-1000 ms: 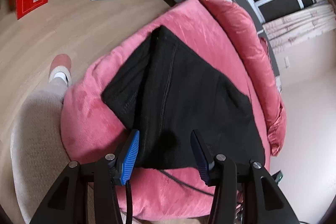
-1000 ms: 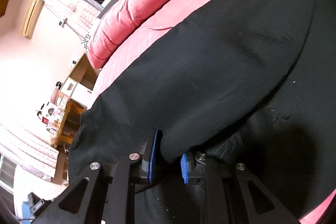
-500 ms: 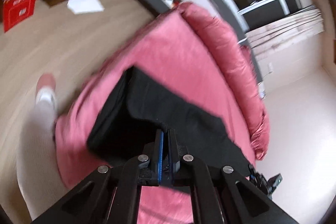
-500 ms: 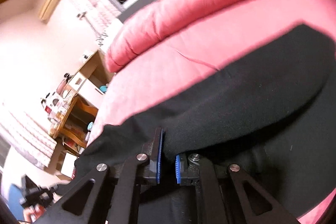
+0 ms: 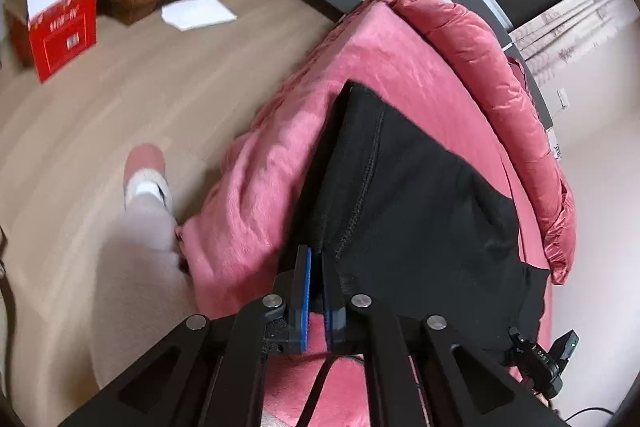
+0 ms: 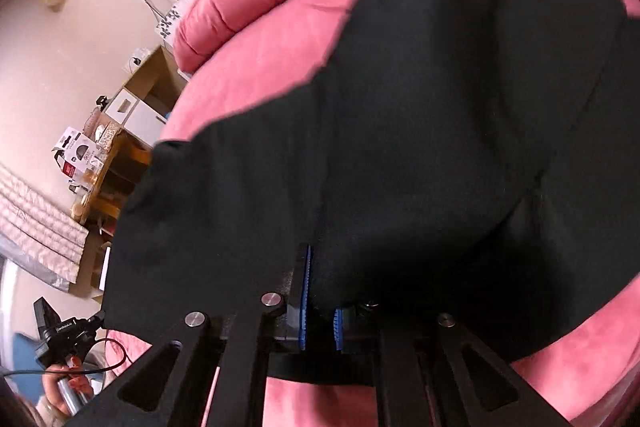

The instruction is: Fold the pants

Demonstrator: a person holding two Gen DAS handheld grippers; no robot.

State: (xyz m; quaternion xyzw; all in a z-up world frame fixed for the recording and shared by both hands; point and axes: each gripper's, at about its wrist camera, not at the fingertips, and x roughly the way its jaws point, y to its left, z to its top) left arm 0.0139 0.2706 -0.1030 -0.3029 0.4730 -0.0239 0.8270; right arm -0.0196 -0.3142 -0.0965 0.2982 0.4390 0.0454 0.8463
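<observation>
While the black pants (image 5: pixel 420 211) lie across the pink bed (image 5: pixel 256 187), already doubled into a compact panel, both near corners are pinched; the left gripper (image 5: pixel 314 291) has its fingers clamped narrow on the seamed edge, the right gripper (image 6: pixel 320 299) likewise on its corner; judging by this, one more fold remains, lifting that edge over and smoothing flat.

We see the pants (image 5: pixel 404 211) as matt black knit cloth with a stitched seam, lying on a fuzzy pink fleece blanket (image 5: pixel 256 195). Beyond it, the quilted comforter (image 5: pixel 492 67) has a satiny sheen. The floor (image 5: pixel 120 99) looks like smooth pale wood, and the red box (image 5: pixel 64 35) like printed cardboard.
</observation>
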